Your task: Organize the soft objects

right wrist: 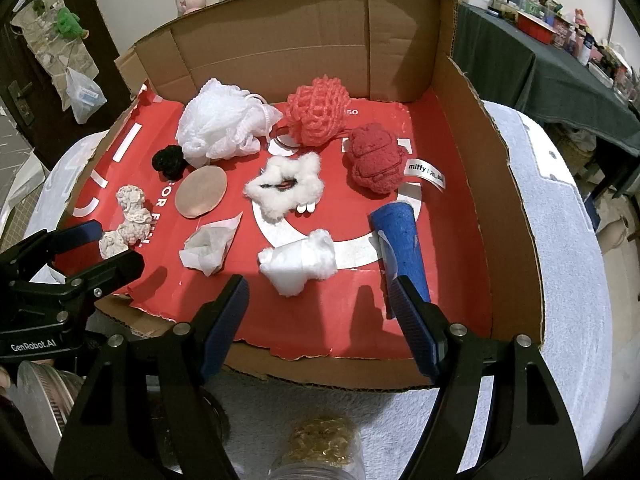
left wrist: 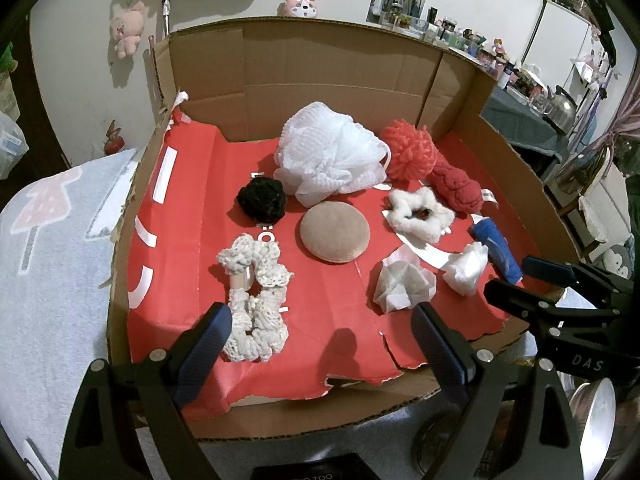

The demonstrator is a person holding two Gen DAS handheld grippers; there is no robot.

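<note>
A cardboard tray (left wrist: 328, 68) (right wrist: 516, 184) lined with red paper holds several soft objects: a white mesh pouf (left wrist: 328, 152) (right wrist: 220, 124), a coral net pouf (left wrist: 408, 150) (right wrist: 318, 110), a red plush (left wrist: 456, 186) (right wrist: 376, 162), a black ball (left wrist: 261, 199) (right wrist: 170, 161), a tan round pad (left wrist: 334, 233) (right wrist: 201, 193), a white fluffy scrunchie (left wrist: 420, 212) (right wrist: 286, 188), a lace scrunchie (left wrist: 256, 300) (right wrist: 126, 220), crumpled tissue (left wrist: 402, 280) (right wrist: 208, 246), a cotton wad (left wrist: 466, 268) (right wrist: 298, 260) and a blue roll (left wrist: 498, 250) (right wrist: 402, 240). My left gripper (left wrist: 320, 332) (right wrist: 100, 246) is open, empty, by the lace scrunchie. My right gripper (right wrist: 320, 304) (left wrist: 520, 276) is open, empty, near the cotton wad.
The tray rests on a white towel-covered surface (left wrist: 52, 248) (right wrist: 568, 264). A jar with golden contents (right wrist: 320, 444) and metal bowls (right wrist: 36, 400) sit below the tray's front edge. A cluttered table (right wrist: 560, 52) stands at the right.
</note>
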